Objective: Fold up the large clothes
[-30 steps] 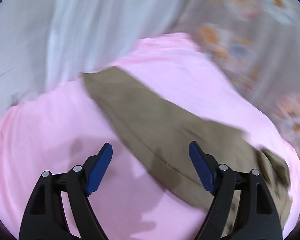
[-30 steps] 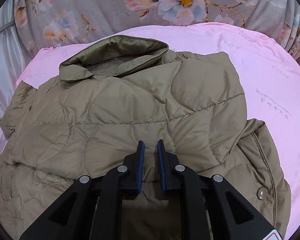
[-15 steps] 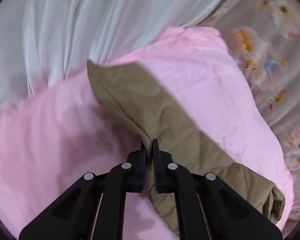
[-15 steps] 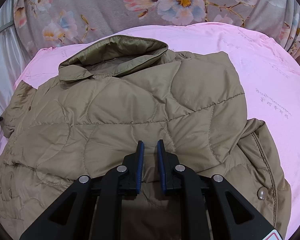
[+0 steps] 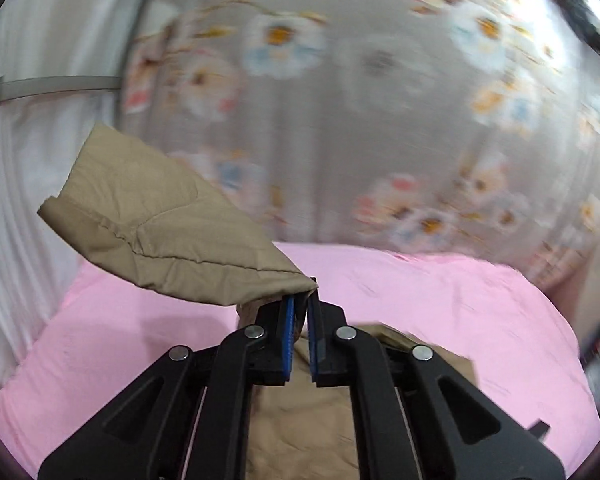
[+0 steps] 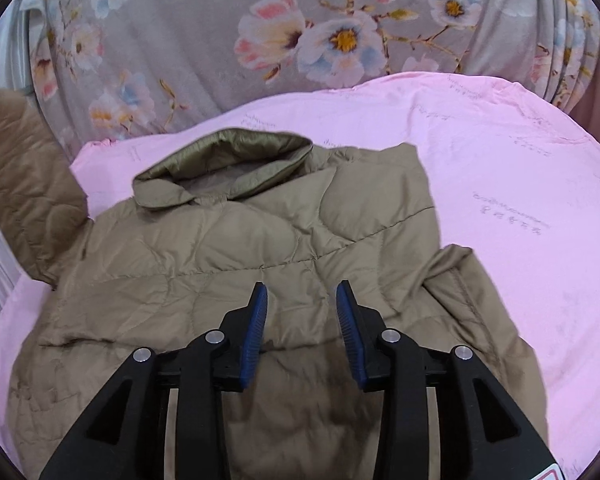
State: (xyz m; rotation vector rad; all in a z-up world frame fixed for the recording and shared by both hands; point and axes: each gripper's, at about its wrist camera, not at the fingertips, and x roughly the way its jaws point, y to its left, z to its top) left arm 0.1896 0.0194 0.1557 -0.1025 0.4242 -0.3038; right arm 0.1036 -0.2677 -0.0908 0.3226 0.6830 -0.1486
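Observation:
A khaki quilted jacket (image 6: 260, 248) lies spread on a pink sheet (image 6: 520, 168), hood toward the far side. My left gripper (image 5: 299, 300) is shut on the jacket's left sleeve (image 5: 148, 220) and holds it lifted in the air above the sheet; the raised sleeve also shows at the left edge of the right wrist view (image 6: 24, 184). My right gripper (image 6: 301, 292) is open and empty, just above the jacket's middle back.
A grey floral curtain (image 6: 300, 32) hangs behind the bed. White drapery (image 5: 16, 200) stands at the left. The pink sheet (image 5: 460, 300) stretches to the right of the jacket.
My left gripper closed on the sleeve and lifted it off the sheet, swinging toward the jacket. My right gripper went from shut to open above the jacket.

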